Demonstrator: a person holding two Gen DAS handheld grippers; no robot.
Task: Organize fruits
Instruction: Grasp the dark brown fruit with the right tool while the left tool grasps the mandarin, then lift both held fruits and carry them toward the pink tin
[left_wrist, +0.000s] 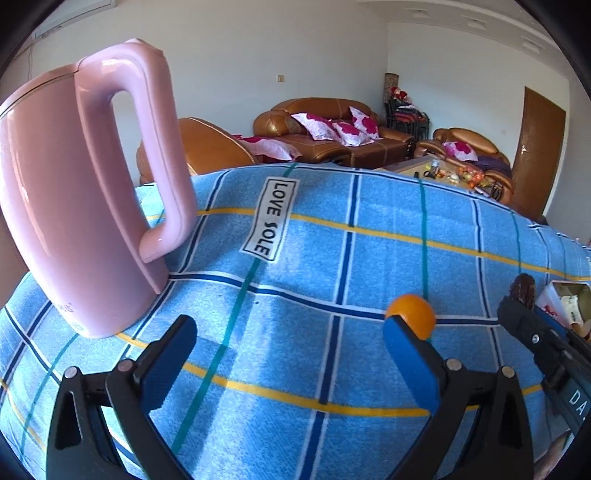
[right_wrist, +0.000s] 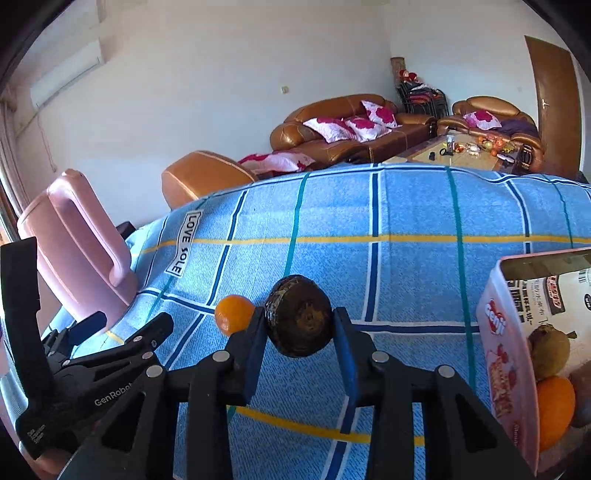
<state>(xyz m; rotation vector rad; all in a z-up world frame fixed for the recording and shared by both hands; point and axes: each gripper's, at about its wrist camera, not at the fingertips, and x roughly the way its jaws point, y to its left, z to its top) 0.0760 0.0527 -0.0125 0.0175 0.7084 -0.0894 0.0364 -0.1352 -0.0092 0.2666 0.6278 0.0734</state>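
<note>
- Left wrist view: your left gripper (left_wrist: 290, 349) angles down over the blue checked cloth (left_wrist: 332, 240), fingers spread wide with only cloth between them
- The small orange (left_wrist: 412, 314) lies on the cloth just behind the tip of the right-hand finger in this view; contact cannot be told
- The pink kettle (left_wrist: 81, 192) stands upright on the cloth at far left, handle toward the middle, just beyond the left-hand finger
- At the right edge your right gripper (left_wrist: 524, 306) comes in tilted, a dark fruit (left_wrist: 522, 290) at its tip; the open box (left_wrist: 565, 302) sits just behind it
- Right wrist view: your right gripper (right_wrist: 299, 332) points down and forward, its blue pads pressed on both sides of the dark fruit (right_wrist: 299, 321), which is pinched between them above the cloth (right_wrist: 406, 221)
- The orange (right_wrist: 234, 314) rests on the cloth just left of the gripped fruit, beside the left-hand finger
- The box (right_wrist: 506, 332) stands open at right, close by, with a brownish pear-like fruit (right_wrist: 548, 350) on top of a large orange (right_wrist: 556, 410) inside
- Your left gripper (right_wrist: 122, 325) shows at lower left, jaws apart, near the kettle (right_wrist: 74, 251)
</note>
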